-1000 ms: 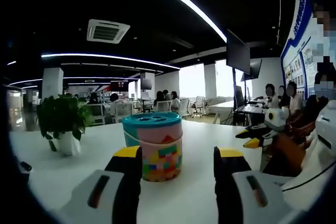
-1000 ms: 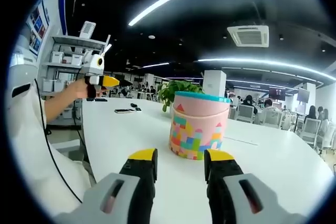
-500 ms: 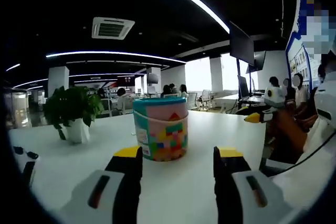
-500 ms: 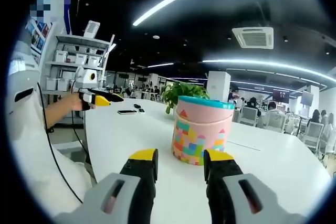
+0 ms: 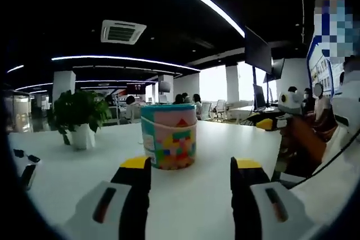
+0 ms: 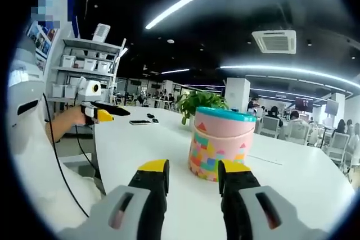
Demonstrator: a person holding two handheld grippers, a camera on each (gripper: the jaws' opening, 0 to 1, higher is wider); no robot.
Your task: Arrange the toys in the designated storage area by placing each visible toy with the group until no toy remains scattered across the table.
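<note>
Toy tub (image 5: 169,136) standing upright at frame centre on the white table (image 5: 208,206).
Both the left gripper (image 5: 190,181) and the right gripper (image 6: 193,179) are pointing at it, fingers open and empty; right fingers sitting nearer, just beside it.

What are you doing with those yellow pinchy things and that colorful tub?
A person holds a gripper in each hand over a white table. The left gripper and the right gripper both have open jaws holding nothing, and both point toward a pink tub with a teal lid and colored block pictures, standing upright. A potted plant sits farther back. Nothing has been picked up yet.
</note>
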